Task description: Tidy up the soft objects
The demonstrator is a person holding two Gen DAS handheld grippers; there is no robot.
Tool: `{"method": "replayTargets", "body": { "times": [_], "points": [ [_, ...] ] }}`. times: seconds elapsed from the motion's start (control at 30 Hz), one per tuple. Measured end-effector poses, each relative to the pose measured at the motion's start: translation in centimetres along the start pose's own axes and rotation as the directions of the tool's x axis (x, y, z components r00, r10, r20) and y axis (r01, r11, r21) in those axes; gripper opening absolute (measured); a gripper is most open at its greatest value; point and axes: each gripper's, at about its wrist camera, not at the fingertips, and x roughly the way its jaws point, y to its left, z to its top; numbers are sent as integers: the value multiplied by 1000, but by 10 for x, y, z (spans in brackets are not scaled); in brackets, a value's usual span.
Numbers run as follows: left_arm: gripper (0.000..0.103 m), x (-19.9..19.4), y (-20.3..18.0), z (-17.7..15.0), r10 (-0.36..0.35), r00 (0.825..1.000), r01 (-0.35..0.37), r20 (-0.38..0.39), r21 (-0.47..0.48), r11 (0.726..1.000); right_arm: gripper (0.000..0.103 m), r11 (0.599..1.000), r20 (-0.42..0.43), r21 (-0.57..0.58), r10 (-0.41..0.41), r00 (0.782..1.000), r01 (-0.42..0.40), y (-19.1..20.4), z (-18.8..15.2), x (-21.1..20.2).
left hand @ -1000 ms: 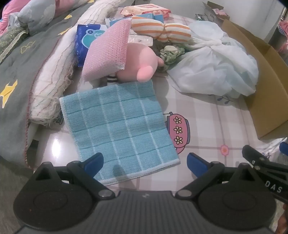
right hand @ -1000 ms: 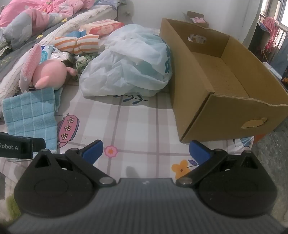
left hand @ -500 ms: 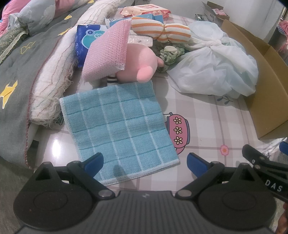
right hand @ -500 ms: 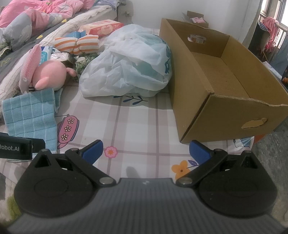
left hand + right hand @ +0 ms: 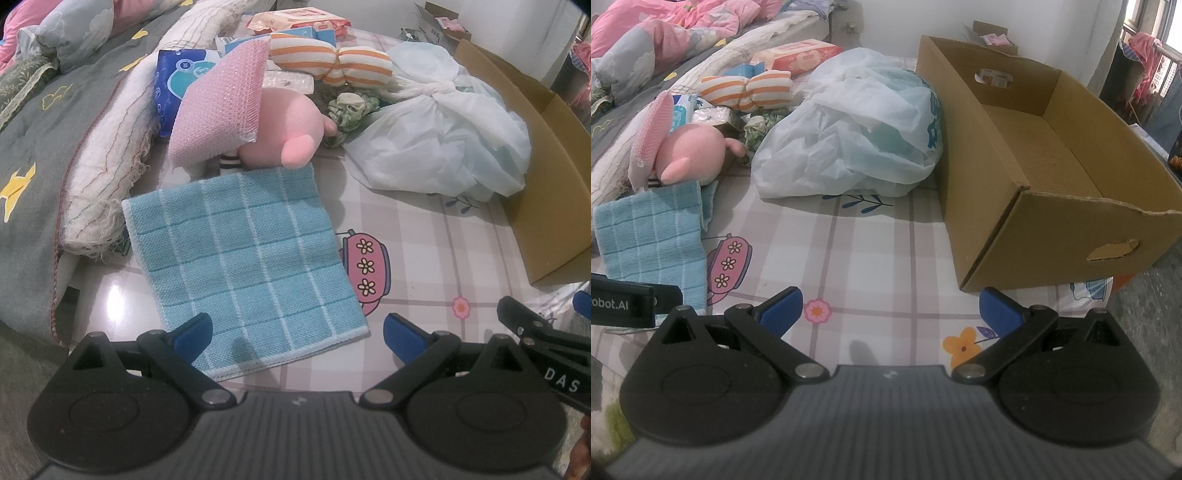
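A blue checked cloth [image 5: 243, 266] [image 5: 652, 236] lies flat on the patterned table, right in front of my left gripper [image 5: 297, 332], which is open with its left fingertip over the cloth's near edge. Behind the cloth sit a pink plush toy [image 5: 284, 129] [image 5: 690, 155], a pink mesh sponge [image 5: 218, 107], an orange-striped soft bundle [image 5: 332, 62] [image 5: 746, 88] and a white plastic bag [image 5: 443, 147] [image 5: 849, 133]. An empty cardboard box [image 5: 1052, 166] [image 5: 546, 206] stands at the right. My right gripper [image 5: 890, 314] is open over bare table, holding nothing.
A grey quilt [image 5: 48, 129] and a frayed white blanket [image 5: 110, 147] crowd the table's left side. Packets [image 5: 177, 81] and a tissue pack [image 5: 798, 55] lie at the back. The table's near edge runs just under both grippers.
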Motion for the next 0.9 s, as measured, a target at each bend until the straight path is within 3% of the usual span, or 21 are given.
{"method": "replayTargets", "body": {
  "times": [0.9],
  "points": [
    [100,0,0,0,1,1000,-1,1,0,1000,102,1000,-1,6,-3,1000,3,-1,-1,-1]
  ]
}}
